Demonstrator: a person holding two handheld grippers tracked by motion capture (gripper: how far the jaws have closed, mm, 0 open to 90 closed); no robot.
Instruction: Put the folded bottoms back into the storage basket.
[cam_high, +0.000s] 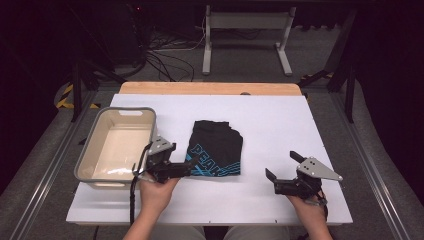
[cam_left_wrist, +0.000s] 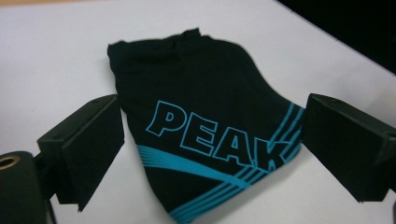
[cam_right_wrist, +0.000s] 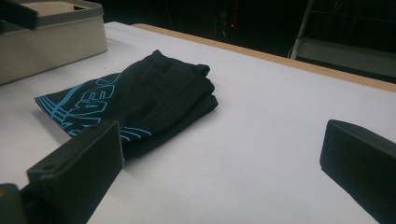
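Observation:
A folded black shirt (cam_high: 216, 149) with blue "PEAK" lettering and stripes lies flat near the middle of the white table. My left gripper (cam_high: 189, 166) sits at the shirt's near left corner, pointing at it. In the left gripper view the shirt (cam_left_wrist: 196, 84) lies ahead of the left gripper (cam_left_wrist: 212, 126), its near corner reaching in between the wide-apart jaws; neither pad touches the cloth. My right gripper (cam_high: 281, 165) rests on bare table to the right of the shirt, open and empty. In the right gripper view the shirt (cam_right_wrist: 154, 88) lies ahead and left of the right gripper (cam_right_wrist: 224, 149).
A grey-rimmed beige basin (cam_high: 125, 111) stands empty at the table's left, close to my left hand; its wall (cam_right_wrist: 56, 42) shows beyond the shirt. The white sheet (cam_high: 280, 120) has a wooden strip along its far edge. Cables and a metal stand are on the floor beyond.

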